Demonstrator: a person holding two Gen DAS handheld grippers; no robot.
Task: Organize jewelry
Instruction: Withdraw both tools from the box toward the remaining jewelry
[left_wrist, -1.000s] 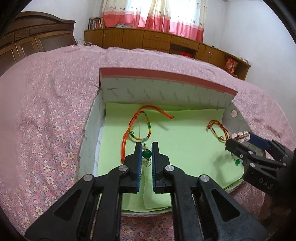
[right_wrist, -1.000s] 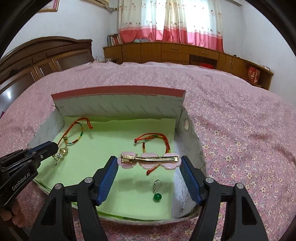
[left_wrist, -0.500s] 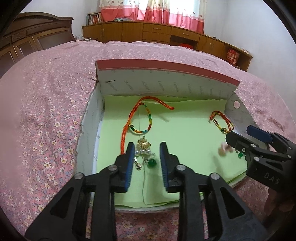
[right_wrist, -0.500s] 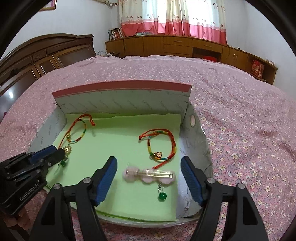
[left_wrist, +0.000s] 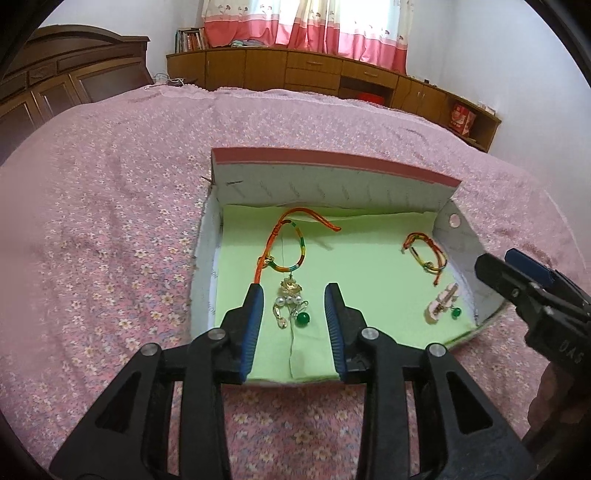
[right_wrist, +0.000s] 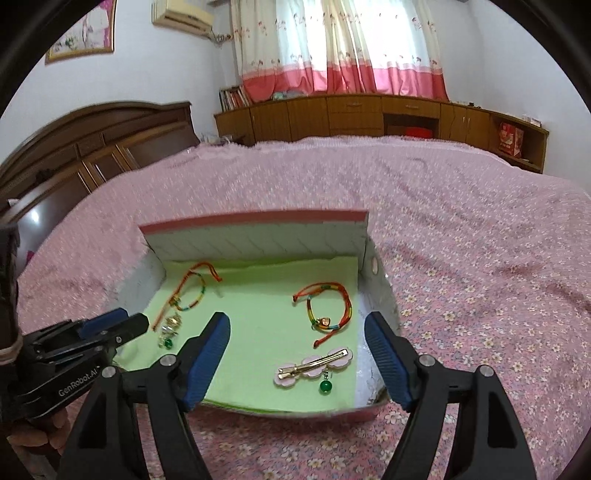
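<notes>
Right wrist view, pink flower hair clip (right_wrist: 313, 367) flat on green liner near box's right wall, green bead earring (right_wrist: 325, 385) touching it, right gripper (right_wrist: 297, 356) wide apart, empty, left gripper (left_wrist: 294, 312) parted, empty, over gold pearl charm (left_wrist: 290, 295), box (left_wrist: 332, 168) on floral bedspread (left_wrist: 110, 229).

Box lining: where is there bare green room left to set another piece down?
The widest free patch on the green lining runs down the middle, between the left bracelet with its pendant cluster and the right bracelet. The near right corner is crowded: hair clip and green bead earring by the box wall.
</notes>
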